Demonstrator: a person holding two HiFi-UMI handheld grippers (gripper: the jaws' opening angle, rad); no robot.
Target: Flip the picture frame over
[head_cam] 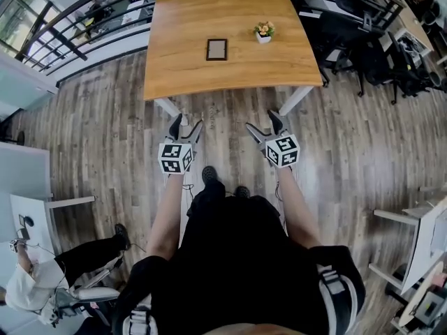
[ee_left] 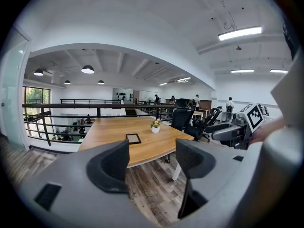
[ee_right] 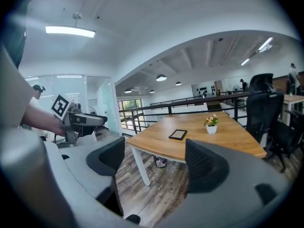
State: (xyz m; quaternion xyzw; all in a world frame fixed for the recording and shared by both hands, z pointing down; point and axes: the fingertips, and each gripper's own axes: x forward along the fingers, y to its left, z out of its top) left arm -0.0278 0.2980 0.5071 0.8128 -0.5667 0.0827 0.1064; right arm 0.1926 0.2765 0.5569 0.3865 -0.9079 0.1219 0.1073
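Note:
A small dark picture frame lies flat near the middle of the wooden table; it also shows as the frame in the left gripper view and the frame in the right gripper view. My left gripper hangs over the floor short of the table's near edge, open and empty. My right gripper is level with it, also open with nothing between its jaws. Both are well apart from the frame.
A small white pot of flowers stands right of the frame. White table legs drop below the near edge. Black office chairs crowd the right, a black railing runs at the left, and a seated person is at lower left.

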